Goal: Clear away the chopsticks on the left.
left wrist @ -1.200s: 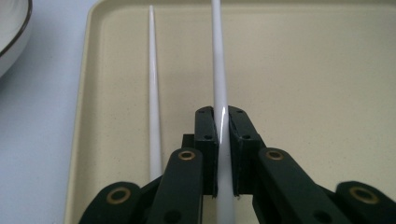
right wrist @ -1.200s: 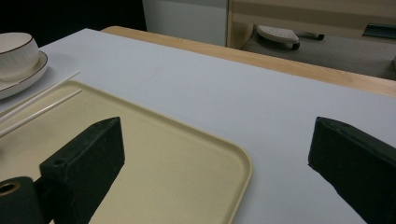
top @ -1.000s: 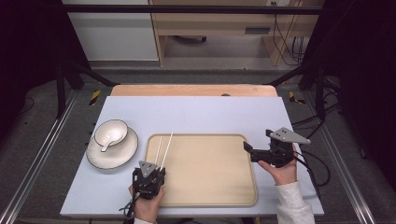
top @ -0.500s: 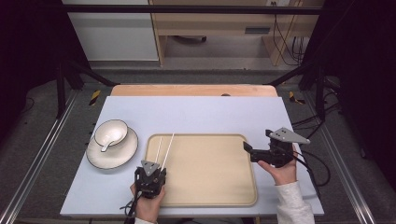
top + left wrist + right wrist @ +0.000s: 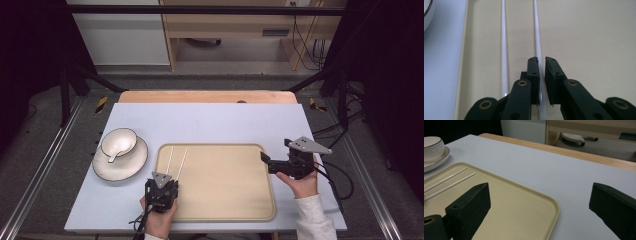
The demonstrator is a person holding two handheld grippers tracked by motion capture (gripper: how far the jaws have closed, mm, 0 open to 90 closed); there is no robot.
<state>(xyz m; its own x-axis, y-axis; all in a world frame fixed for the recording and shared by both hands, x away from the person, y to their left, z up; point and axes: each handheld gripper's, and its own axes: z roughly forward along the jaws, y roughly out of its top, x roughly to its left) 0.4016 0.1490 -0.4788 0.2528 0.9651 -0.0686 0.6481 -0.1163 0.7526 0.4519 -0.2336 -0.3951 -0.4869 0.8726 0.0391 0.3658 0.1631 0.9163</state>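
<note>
Two white chopsticks lie side by side at the left end of a beige tray (image 5: pixel 225 182). The left chopstick (image 5: pixel 170 159) (image 5: pixel 504 50) lies free. My left gripper (image 5: pixel 165 182) (image 5: pixel 542 60) points along the right chopstick (image 5: pixel 182 162) (image 5: pixel 537 32) at the tray's near left corner. Its jaws are shut on that stick's near end, which runs on between them. My right gripper (image 5: pixel 265 161) (image 5: pixel 540 190) hovers at the tray's right edge, pointing left across it, jaws open with nothing between them.
A white bowl (image 5: pixel 119 141) (image 5: pixel 432 145) holding a white spoon (image 5: pixel 114 154) stands on a dark-rimmed plate (image 5: pixel 125 167) left of the tray. The light blue table top (image 5: pixel 215 122) extends beyond the tray to a wooden strip (image 5: pixel 207 96) at the back.
</note>
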